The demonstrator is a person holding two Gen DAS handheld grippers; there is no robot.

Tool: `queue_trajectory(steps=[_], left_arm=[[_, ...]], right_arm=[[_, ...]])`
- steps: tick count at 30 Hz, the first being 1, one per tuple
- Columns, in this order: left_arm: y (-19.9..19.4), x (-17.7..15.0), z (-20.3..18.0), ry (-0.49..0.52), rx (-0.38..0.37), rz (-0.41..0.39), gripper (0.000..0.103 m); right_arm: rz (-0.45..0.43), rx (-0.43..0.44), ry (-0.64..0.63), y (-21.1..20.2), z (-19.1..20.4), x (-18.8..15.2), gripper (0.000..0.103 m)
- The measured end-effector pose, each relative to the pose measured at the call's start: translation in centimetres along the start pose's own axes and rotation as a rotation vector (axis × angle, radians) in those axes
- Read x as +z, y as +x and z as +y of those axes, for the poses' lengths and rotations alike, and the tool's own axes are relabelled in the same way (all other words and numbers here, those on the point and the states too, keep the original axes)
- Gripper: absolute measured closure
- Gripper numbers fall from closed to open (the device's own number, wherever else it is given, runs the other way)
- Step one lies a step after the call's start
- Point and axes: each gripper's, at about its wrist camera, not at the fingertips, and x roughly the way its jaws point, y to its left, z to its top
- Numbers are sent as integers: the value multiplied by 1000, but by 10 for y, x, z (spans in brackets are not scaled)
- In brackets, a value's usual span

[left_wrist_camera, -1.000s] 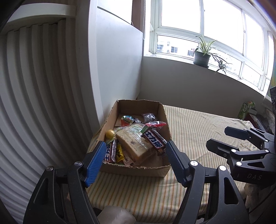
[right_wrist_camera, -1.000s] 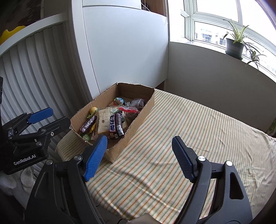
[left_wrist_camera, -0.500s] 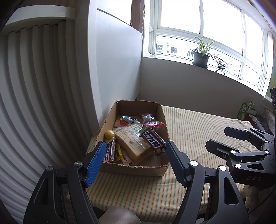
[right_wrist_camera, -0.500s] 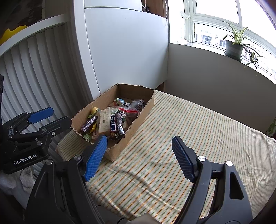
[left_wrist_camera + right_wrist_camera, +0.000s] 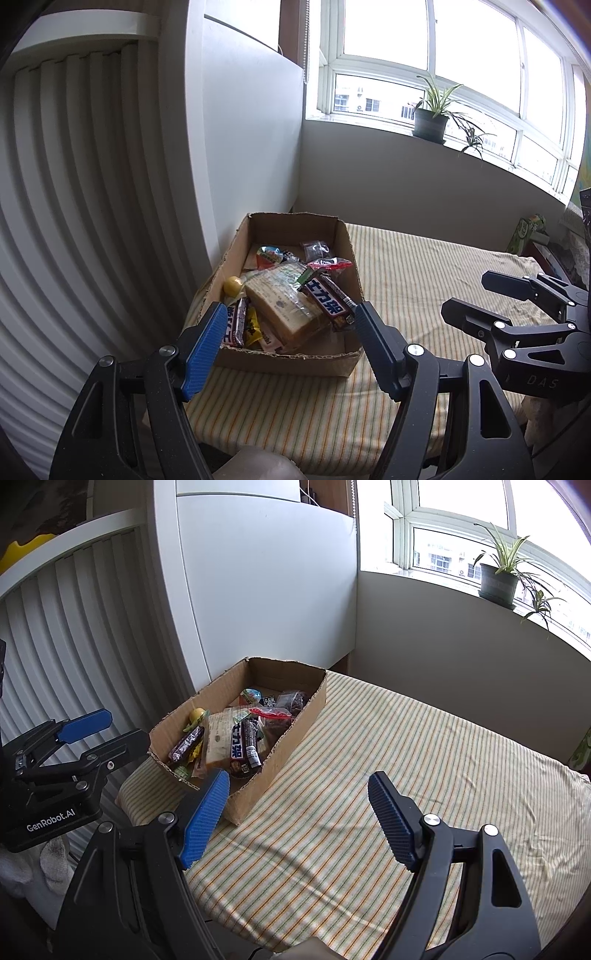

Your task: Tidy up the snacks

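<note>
Daylight is streaming through the overexposed window, casting soft shadows across the striped bedcover; fisheye distortion is bending edges, corners darkening.

The box is matt brown corrugated cardboard with ragged torn edges. The snack wrappers are glossy plastic film. Under the box, the bed wears a striped woven cloth, matt and lightly creased. Each hand-held gripper is black plastic with ribbed blue pads.

The left hand-held gripper is hovering spread wide before the cardboard box — snacks are lying piled inside, on the striped bed.
</note>
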Motion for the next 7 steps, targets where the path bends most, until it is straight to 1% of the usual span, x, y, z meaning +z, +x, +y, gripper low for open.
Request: queue_trajectory(steps=[7], left_arm=[[3,0,-2,4,5,2,32]], right_arm=[[5,-2,10,2,-5,-2,23]])
